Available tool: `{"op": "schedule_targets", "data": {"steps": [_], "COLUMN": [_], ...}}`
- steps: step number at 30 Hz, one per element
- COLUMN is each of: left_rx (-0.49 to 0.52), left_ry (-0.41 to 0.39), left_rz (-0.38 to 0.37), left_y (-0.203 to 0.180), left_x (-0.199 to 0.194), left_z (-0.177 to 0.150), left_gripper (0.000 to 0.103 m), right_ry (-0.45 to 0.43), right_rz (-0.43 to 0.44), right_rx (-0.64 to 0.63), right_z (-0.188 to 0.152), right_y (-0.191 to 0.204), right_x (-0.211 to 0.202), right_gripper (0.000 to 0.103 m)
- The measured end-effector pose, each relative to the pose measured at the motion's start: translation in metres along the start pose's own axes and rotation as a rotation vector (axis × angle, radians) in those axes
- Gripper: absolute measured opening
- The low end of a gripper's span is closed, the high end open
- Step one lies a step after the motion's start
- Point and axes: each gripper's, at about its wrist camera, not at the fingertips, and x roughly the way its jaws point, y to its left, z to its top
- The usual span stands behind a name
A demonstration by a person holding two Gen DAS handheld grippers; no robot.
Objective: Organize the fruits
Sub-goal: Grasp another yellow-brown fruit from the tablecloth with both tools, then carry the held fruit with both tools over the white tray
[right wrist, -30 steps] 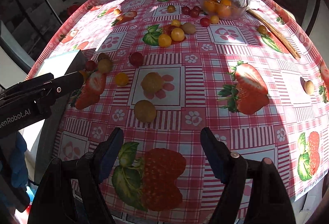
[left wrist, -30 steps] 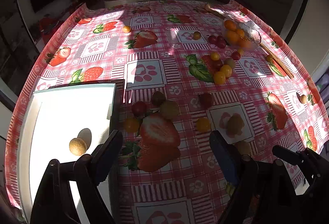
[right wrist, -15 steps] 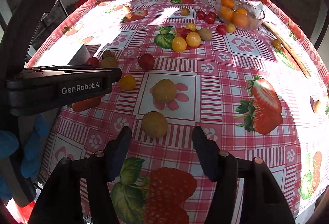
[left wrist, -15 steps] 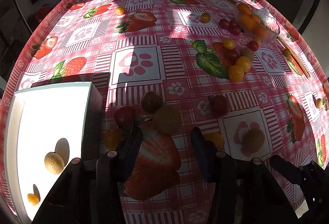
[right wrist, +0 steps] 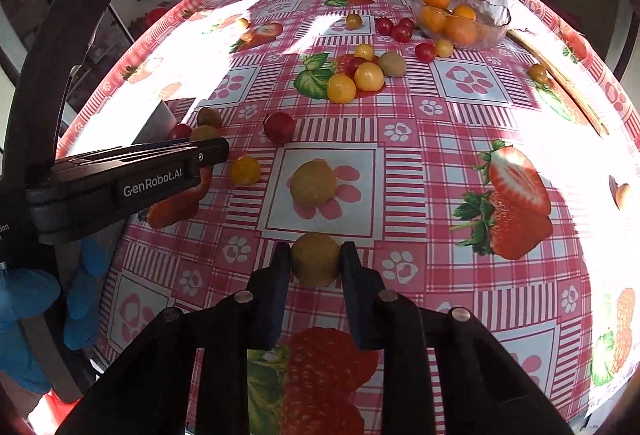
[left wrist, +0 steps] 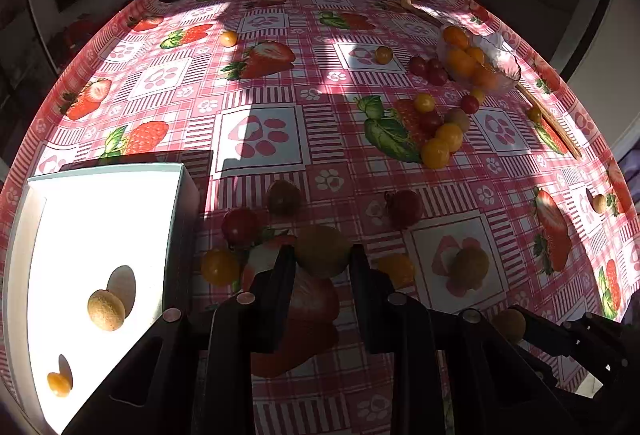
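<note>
My left gripper [left wrist: 322, 255] is shut on a greenish-brown round fruit [left wrist: 323, 249] on the strawberry tablecloth, just right of the white tray [left wrist: 182, 195]. The tray holds a tan fruit [left wrist: 106, 310] and a small orange one [left wrist: 59, 384]. My right gripper [right wrist: 315, 262] is shut on a yellow-brown round fruit [right wrist: 315, 258] near the table's front edge. The left gripper [right wrist: 212, 151] also shows from the side in the right wrist view.
Loose fruits lie around: a red tomato [left wrist: 240, 225], an orange tomato [left wrist: 219, 267], a brown fruit [left wrist: 284, 197], a yellow bumpy fruit [right wrist: 313, 182]. A glass bowl [right wrist: 496, 23] of oranges stands at the back right, beside a wooden stick [right wrist: 560, 79].
Both grippers moved forward and closed: the left onto the greenish-brown fruit, the right onto the yellow-brown fruit. One second ago both were wide open.
</note>
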Motion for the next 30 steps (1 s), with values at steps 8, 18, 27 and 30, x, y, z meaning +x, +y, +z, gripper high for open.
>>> {"op": "schedule_targets", "data": {"steps": [8, 18, 27, 30], "left_rx": [-0.033, -0.073, -0.122, -0.149], "left_ry": [-0.056, -0.094, -0.104, -0.111], "left_rz": [-0.044, -0.026, 0.019, 0.033], "left_y": [0.009, 0.037, 0.078, 0.094], "left_x": [-0.042, -0.077, -0.094, -0.099], "left_z": [-0.016, -0.047, -0.077, -0.085], "left_gripper": [0.029, 0.029, 0.029, 0.029], "right_ry": [0.005, 0.001, 0.005, 0.01], "right_rz": [0.034, 0.043, 0.07, 0.078], "right_rx": [0.022, -0.003, -0.059, -0.089], "right_z": [-0.004, -0.005, 0.001, 0.002], "right_y": [-0.001, 0.016, 0.052, 0.069], "right_x": [-0.014, -0.027, -0.032, -0.031], "right_gripper": [0.028, 0.028, 0.028, 0.028]}}
